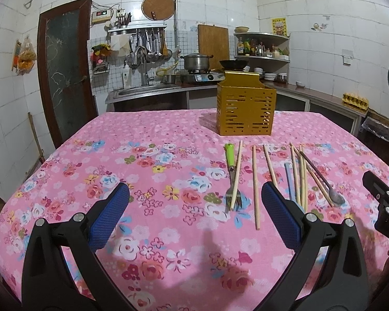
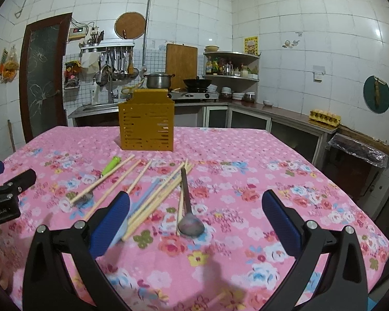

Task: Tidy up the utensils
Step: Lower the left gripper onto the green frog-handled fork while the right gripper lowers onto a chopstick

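Left wrist view shows the left hand-held gripper (image 1: 195, 204) spread wide with nothing between its blue pads (image 1: 110, 215), hovering over the near part of the desk (image 1: 142, 134), which wears a pink flowered cloth. Just ahead and to the right lie the utensils in a loose row: a fork (image 1: 230, 175) with a green handle, a chopstick resting across it, more chopsticks (image 1: 255, 186) to its right, a pale blue utensil (image 1: 289, 178) partly hidden behind the right pad, and a dark spoon (image 1: 321, 177) lying over the rightmost chopsticks. Farther off, past the row, stands a yellow slotted holder (image 1: 246, 108), upright and well apart from the utensils.

Right wrist view shows the right hand-held gripper (image 2: 195, 207) likewise wide open and holding nothing. The spoon (image 2: 188, 207) lies between its pads with the bowl nearest, and the chopsticks (image 2: 153, 194) fan out to the left, the fork (image 2: 101, 178) beyond them. The holder (image 2: 146, 123) sits at the far side.
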`<state>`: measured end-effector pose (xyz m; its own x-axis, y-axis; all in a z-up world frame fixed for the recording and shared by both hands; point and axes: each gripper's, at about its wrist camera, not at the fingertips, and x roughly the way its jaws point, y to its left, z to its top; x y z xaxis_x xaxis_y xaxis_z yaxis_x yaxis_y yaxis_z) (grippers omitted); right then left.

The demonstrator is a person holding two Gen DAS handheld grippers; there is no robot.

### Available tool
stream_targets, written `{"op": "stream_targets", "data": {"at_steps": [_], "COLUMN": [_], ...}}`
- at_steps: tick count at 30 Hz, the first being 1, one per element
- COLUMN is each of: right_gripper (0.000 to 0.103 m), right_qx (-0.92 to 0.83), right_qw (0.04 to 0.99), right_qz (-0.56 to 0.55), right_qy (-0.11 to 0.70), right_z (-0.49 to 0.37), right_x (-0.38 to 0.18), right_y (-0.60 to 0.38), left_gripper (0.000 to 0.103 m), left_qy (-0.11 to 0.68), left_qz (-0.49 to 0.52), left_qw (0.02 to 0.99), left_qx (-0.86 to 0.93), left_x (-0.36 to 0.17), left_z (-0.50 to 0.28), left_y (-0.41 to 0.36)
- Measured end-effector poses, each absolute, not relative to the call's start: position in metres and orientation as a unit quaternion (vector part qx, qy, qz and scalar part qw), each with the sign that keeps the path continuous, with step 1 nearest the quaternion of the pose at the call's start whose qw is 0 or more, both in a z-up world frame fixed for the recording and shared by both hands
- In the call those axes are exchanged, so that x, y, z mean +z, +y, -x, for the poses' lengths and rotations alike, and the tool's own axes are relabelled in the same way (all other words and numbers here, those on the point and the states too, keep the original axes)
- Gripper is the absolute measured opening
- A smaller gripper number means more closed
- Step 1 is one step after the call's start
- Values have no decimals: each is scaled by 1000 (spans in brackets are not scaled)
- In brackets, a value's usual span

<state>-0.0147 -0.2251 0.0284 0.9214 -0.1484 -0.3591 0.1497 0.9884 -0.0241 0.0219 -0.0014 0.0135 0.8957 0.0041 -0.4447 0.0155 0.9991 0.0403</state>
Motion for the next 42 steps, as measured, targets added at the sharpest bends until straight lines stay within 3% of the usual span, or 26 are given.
{"op": "stream_targets", "data": {"at_steps": [20, 38, 42], "right_gripper": [99, 99, 84], "right_qx": [-68, -95, -91], "right_qw": [972, 936, 928], "right_qz": [5, 4, 9], "right_qy": [223, 340, 361], "right_z": [-88, -179, -187], "right_x": [58, 12, 1], "right_y": [-237, -257, -256], "left_gripper": [98, 98, 98], "left_qy": [245, 325, 352], "left_qz": [-14, -58, -54], "left_qw": [969, 944, 934], "left_qx": [-7, -7, -18], "left_x": [58, 22, 9], "left_z": [-114, -215, -225], "left_y": [-2, -23, -22]}}
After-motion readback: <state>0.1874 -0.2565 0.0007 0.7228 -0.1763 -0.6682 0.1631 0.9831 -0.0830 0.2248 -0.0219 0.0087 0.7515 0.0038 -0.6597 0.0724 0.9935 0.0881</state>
